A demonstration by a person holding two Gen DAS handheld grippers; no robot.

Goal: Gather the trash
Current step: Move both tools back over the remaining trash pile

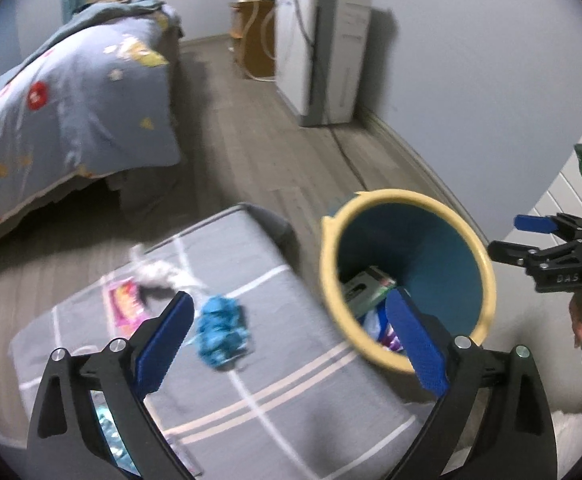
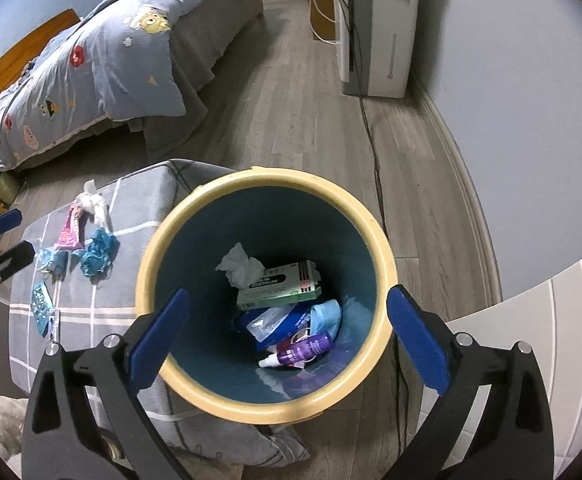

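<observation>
Left wrist view
- Left gripper: jaws spread wide, nothing between the pads; it pointed down at the grey checked ottoman.
- Trash left on the ottoman: a crumpled blue wrapper lay between the pads but untouched; beyond it a white tissue wad and a pink packet, all blurred.
- Bin: blue inside with a yellow rim, just beside the ottoman on its right.
- Right gripper: seen side-on at the far right, apparently spread.
- Doing the step well: I judged the blue wrapper the nearest pick; the pads should come down on either side of it and squeeze its bulk, not the cloth under it.

Right wrist view
- Right gripper: released and empty, hovering over the bin's mouth.
- Bin contents: a white tissue, a green carton, a blue pouch, a pale blue mask and a purple spray bottle at the bottom; plenty of room remained.
- Ottoman load: the blue wrapper, tissue wad, pink packet and a teal sachet near its left edge.
- Caution: light scraps could cling to a pad, so release well inside the rim.
</observation>
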